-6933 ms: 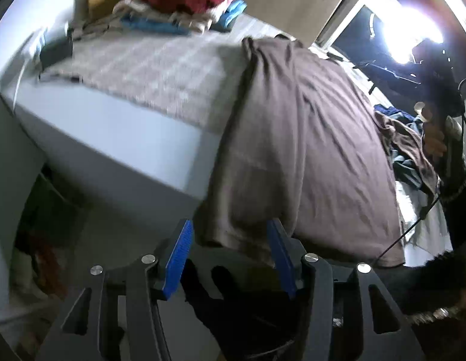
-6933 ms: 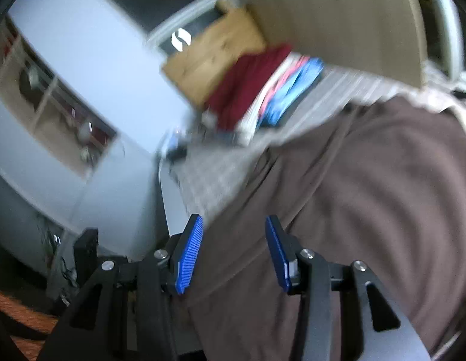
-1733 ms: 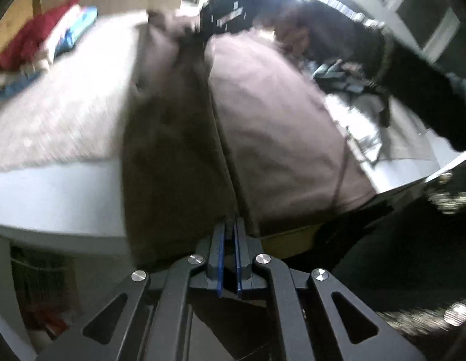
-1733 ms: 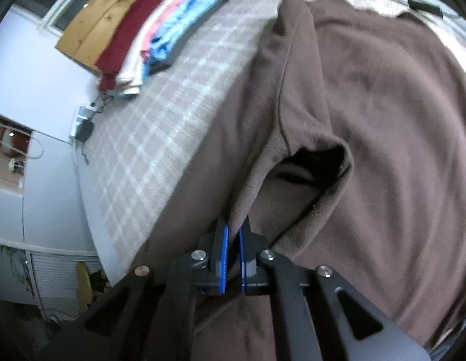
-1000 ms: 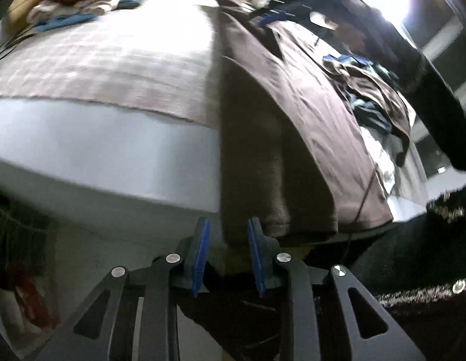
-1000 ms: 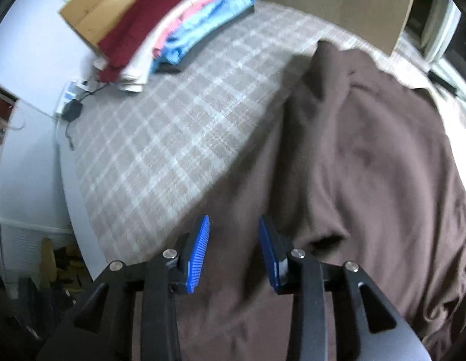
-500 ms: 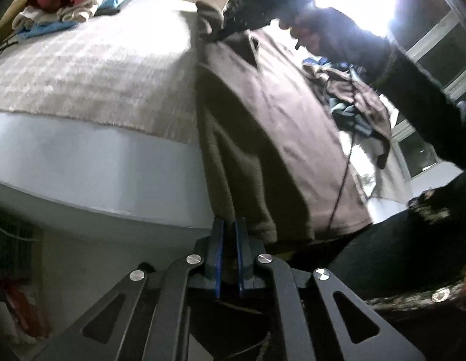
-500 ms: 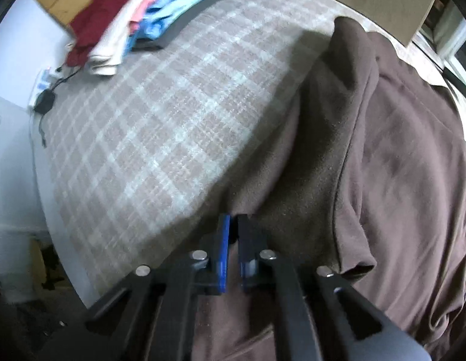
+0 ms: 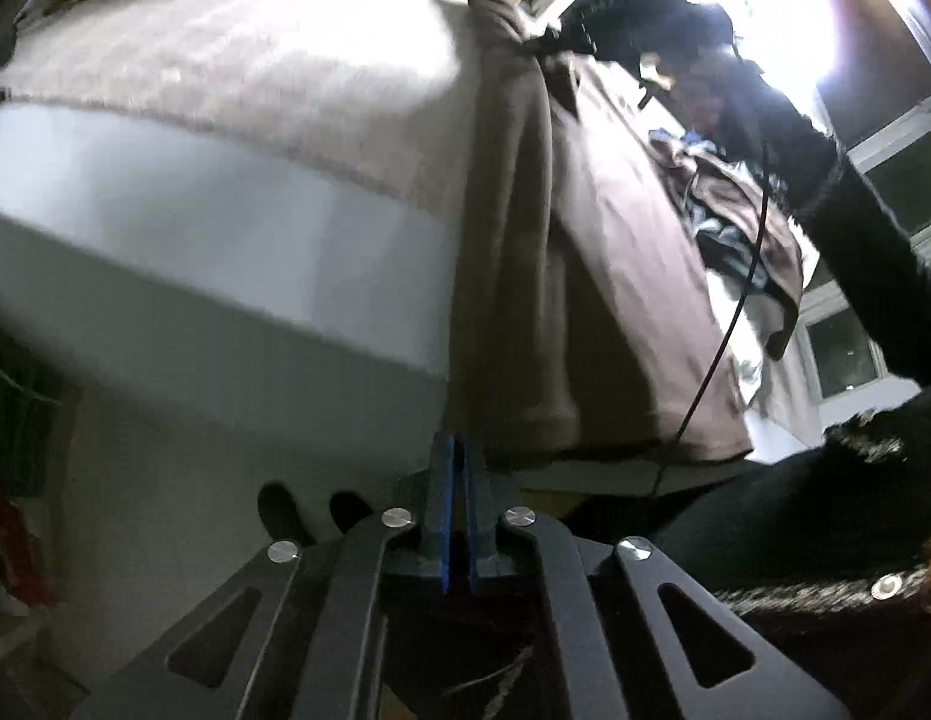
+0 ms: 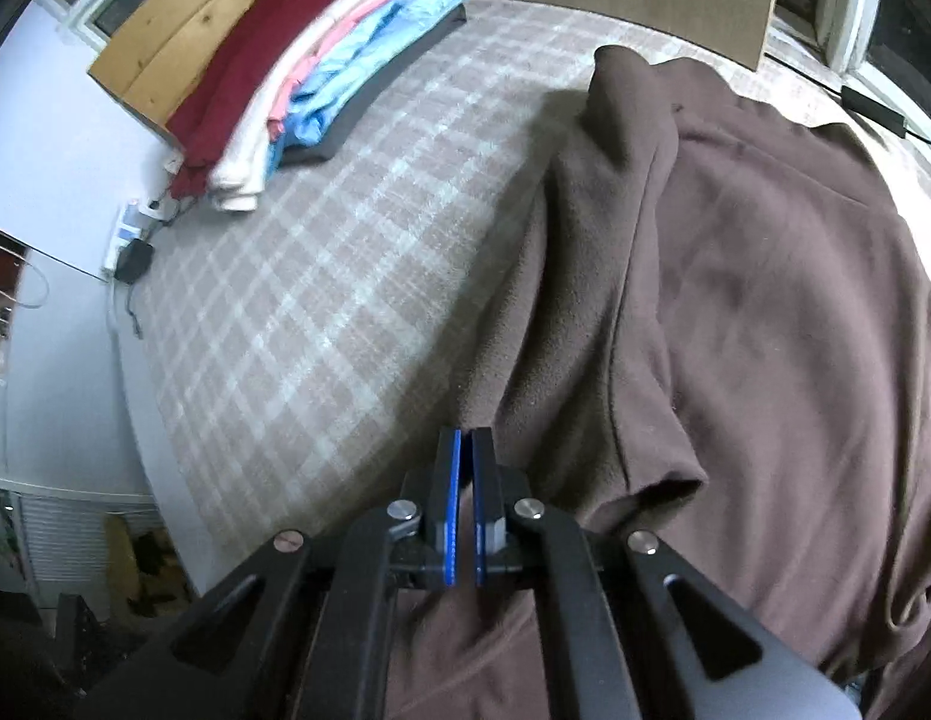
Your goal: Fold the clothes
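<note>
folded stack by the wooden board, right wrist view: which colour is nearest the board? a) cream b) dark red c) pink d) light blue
b: in the folded stack, the dark red garment lies right against the wooden board, with the cream, pink and light blue pieces each farther from it.

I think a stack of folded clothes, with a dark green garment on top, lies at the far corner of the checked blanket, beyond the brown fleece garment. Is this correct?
Not quite: the top garment of the stack of folded clothes is dark red, not dark green. The right wrist view shows it. The stack does lie at the far corner of the checked blanket, beyond the brown fleece garment.
</note>
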`<move>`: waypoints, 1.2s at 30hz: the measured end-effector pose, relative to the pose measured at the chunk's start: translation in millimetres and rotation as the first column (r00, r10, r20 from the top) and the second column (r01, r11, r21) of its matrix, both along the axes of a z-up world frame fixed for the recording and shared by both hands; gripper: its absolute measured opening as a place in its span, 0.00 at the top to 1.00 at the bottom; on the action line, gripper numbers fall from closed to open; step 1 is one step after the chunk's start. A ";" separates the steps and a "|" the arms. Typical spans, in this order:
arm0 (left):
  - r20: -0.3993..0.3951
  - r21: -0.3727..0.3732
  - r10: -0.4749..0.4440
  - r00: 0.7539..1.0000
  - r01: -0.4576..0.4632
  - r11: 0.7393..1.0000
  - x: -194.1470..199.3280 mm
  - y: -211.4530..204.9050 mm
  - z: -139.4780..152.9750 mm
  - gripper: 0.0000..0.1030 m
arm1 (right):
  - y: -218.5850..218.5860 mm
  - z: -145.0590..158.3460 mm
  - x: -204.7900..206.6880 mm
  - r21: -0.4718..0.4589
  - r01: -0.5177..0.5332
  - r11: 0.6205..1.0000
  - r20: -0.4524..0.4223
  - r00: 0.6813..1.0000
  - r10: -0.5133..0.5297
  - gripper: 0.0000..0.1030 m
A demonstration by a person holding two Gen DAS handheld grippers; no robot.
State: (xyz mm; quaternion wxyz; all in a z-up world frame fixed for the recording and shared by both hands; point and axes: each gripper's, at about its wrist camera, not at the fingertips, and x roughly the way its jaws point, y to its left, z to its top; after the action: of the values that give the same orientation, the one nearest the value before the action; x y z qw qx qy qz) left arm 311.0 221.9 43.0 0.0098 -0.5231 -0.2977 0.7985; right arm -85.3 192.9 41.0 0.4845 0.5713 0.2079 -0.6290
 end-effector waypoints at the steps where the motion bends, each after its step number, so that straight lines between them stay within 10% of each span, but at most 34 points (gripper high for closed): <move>1: 0.037 -0.010 -0.006 0.999 0.006 1.000 1.9 2.1 -6.0 1.00 | -2.8 -1.4 1.0 0.002 0.001 1.000 0.007 1.000 -0.001 0.96; 8: -0.009 -0.110 0.057 0.998 -0.057 0.992 17.9 0.4 38.1 0.95 | 20.9 36.1 0.0 -0.099 -0.021 0.995 0.025 0.999 0.023 0.81; 16: -0.172 -0.181 -0.173 0.970 0.141 0.973 -50.7 45.9 65.5 0.83 | 52.7 3.1 89.0 -0.067 -0.245 0.967 0.055 0.967 0.248 0.81; 21: 0.015 -0.144 -0.367 0.930 0.365 0.920 -70.0 78.5 11.0 0.84 | 73.1 -14.6 130.4 -0.013 -0.364 0.931 0.019 0.931 0.364 0.80; 27: 0.022 -0.190 -0.333 0.943 0.331 0.924 -43.6 68.9 38.5 0.81 | 108.9 33.9 60.2 -0.130 -0.175 0.976 0.043 0.982 0.182 0.81; 36: -0.110 -0.256 -0.194 0.975 0.161 0.953 -140.8 34.8 44.6 0.70 | 48.3 42.2 -38.0 -0.265 0.081 0.961 0.056 0.996 -0.068 0.81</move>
State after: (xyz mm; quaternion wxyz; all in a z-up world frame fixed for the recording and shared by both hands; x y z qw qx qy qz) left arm 170.2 256.7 87.6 0.0369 -0.4901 -0.1469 0.8584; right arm -123.3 241.2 83.2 0.5378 0.5228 0.0882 -0.6555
